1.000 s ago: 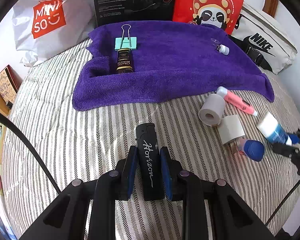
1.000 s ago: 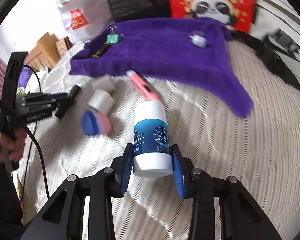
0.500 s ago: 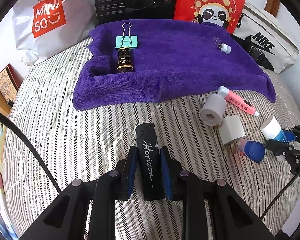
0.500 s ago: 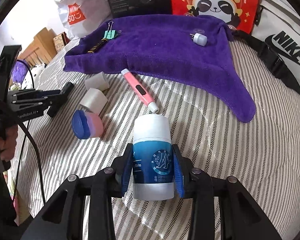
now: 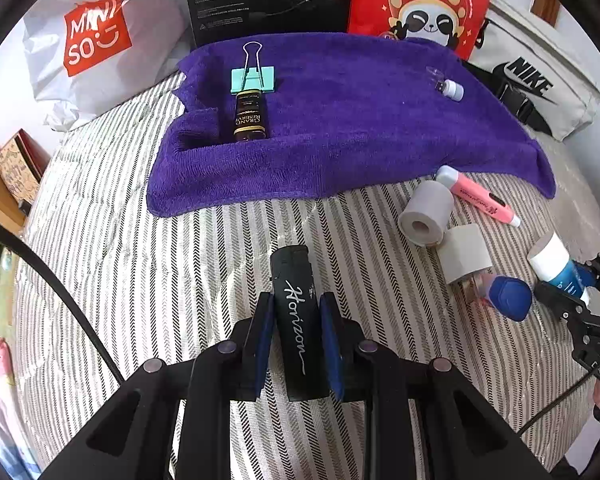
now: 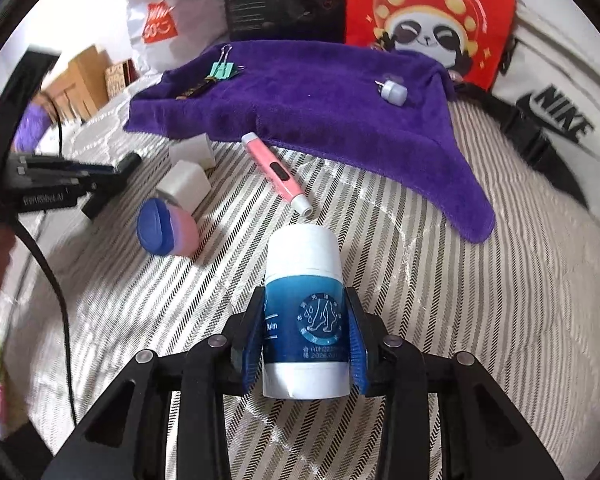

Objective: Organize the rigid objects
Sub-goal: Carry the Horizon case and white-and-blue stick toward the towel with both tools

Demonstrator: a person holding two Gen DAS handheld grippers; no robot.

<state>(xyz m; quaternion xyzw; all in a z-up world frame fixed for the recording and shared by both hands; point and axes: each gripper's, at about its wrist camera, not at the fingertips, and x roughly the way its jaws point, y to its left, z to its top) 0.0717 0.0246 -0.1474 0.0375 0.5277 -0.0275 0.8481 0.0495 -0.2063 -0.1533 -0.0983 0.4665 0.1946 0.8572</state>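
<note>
Your left gripper (image 5: pixel 297 322) clamps the black Horizon lighter (image 5: pixel 298 320) between its jaws; your right gripper (image 6: pixel 306 330) clamps the blue-and-white balm stick (image 6: pixel 305 312), purple towel (image 6: pixel 320 108) ahead of both.

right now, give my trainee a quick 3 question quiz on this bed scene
1. True or false: the left hand-held gripper is shut on the black Horizon lighter.
2. What does the right hand-held gripper hold? A) pink pen B) blue-and-white balm tube C) grey roll
3. Fill in: the mint-green binder clip lies on the purple ____.

Key: 1 true; 2 B, the blue-and-white balm tube; 3 towel, the purple terry towel.
</note>
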